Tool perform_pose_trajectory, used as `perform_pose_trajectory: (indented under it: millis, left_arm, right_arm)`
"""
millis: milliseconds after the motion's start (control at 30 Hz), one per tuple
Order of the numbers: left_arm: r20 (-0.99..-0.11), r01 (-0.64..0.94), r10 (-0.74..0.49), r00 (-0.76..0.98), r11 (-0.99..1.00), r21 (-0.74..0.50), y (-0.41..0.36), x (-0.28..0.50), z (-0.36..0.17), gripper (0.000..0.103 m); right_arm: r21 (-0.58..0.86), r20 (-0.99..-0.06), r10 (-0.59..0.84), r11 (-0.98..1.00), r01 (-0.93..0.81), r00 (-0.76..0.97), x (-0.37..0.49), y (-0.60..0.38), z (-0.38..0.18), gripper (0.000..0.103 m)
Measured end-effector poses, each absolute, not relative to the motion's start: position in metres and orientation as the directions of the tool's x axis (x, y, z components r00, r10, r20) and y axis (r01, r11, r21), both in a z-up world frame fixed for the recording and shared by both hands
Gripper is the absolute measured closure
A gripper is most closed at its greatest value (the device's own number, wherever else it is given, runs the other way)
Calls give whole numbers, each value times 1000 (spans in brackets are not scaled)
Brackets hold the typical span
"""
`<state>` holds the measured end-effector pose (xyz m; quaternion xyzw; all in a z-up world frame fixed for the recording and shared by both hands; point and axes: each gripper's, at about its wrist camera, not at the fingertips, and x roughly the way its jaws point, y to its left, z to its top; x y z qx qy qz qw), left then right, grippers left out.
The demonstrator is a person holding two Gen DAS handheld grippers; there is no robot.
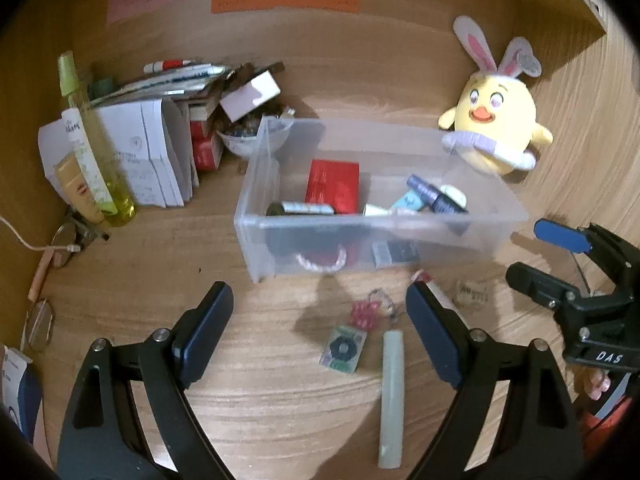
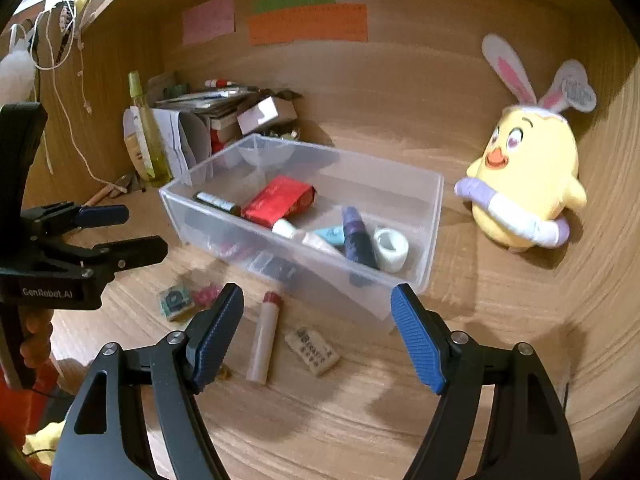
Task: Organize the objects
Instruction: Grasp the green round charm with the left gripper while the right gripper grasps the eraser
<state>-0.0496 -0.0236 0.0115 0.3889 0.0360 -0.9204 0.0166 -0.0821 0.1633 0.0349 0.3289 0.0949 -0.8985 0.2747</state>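
Note:
A clear plastic bin (image 1: 256, 184) (image 2: 434, 208) stands mid-desk holding a red box (image 1: 332, 184) (image 2: 278, 200), a dark battery-like tube (image 1: 298, 208), a purple bottle (image 2: 358, 236) and a tape roll (image 2: 392, 248). In front of it lie a pale stick with a red cap (image 1: 391, 392) (image 2: 264, 340), a green card (image 1: 343, 350) (image 2: 174, 300), a pink charm (image 1: 365, 314) and an eraser (image 2: 314, 350). My left gripper (image 1: 320, 332) is open above the card. My right gripper (image 2: 318, 336) is open above the stick and eraser.
A yellow chick plush with bunny ears (image 1: 496, 120) (image 2: 528, 184) sits right of the bin. Papers, boxes and bottles (image 1: 132, 148) crowd the back left corner. Glasses (image 1: 38, 324) lie at the left edge. Wooden walls enclose the desk.

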Motion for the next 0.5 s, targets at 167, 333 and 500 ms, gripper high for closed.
perform_pose_trajectory:
  millis: [167,333,500]
  left_arm:
    - [-732,58,0,-681,-997,-53,-24,-47,4,14]
    - [-744,30,23,-667,-998,-58,-23,-46,-7,14]
    - [-780,16,47,-624,-997,-73,-24,-49,-23,22]
  right_arm:
    - [29,-663,-431,-832,554,-613,-80,165,25,30]
    - [22,-690,-403,-841,540,-601,-84,163,12,30]
    - [10,-722,-375,-846,534,-581,-91,162,-3,30]
